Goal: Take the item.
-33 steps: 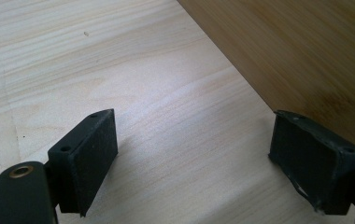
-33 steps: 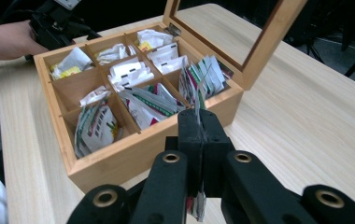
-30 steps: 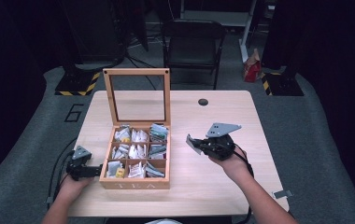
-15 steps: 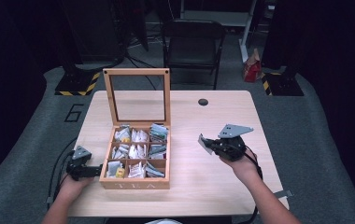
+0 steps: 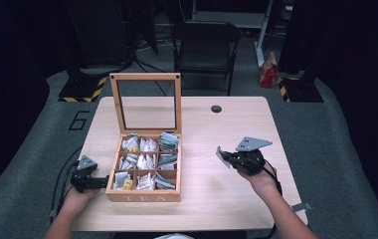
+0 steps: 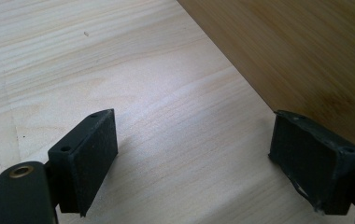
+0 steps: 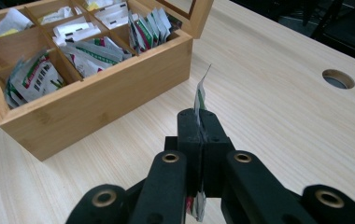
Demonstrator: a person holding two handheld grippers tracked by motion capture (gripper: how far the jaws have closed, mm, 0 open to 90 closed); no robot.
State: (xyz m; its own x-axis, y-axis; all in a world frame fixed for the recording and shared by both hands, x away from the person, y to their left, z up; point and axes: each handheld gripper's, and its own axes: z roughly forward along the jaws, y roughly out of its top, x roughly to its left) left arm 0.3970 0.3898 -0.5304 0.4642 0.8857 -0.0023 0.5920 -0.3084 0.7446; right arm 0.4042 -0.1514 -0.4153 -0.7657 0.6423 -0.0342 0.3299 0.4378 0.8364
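Note:
A wooden tea box (image 5: 144, 195) stands open on the table, its glass lid (image 5: 145, 76) upright and its compartments holding several tea bags. To the box's right, my right gripper (image 5: 228, 159) hovers just over the table, shut on a white and green tea bag (image 5: 221, 155). In the right gripper view the tea bag (image 7: 201, 95) sticks up thin and edge-on from between the pressed jaws of the gripper (image 7: 199, 119), with the box (image 7: 96, 105) beyond at left. My left gripper (image 5: 100, 182) rests open beside the box's left wall (image 6: 297, 51), with nothing between the jaws of the gripper (image 6: 192, 121).
The light wood table (image 5: 207, 199) has a round cable hole (image 5: 216, 108) near its far edge. A dark folding chair (image 5: 204, 45) stands behind the table. Cables trail off the left edge by my left hand.
My right gripper has carried the tea bag to the right, away from the box, and a little lower. The left gripper has stayed put.

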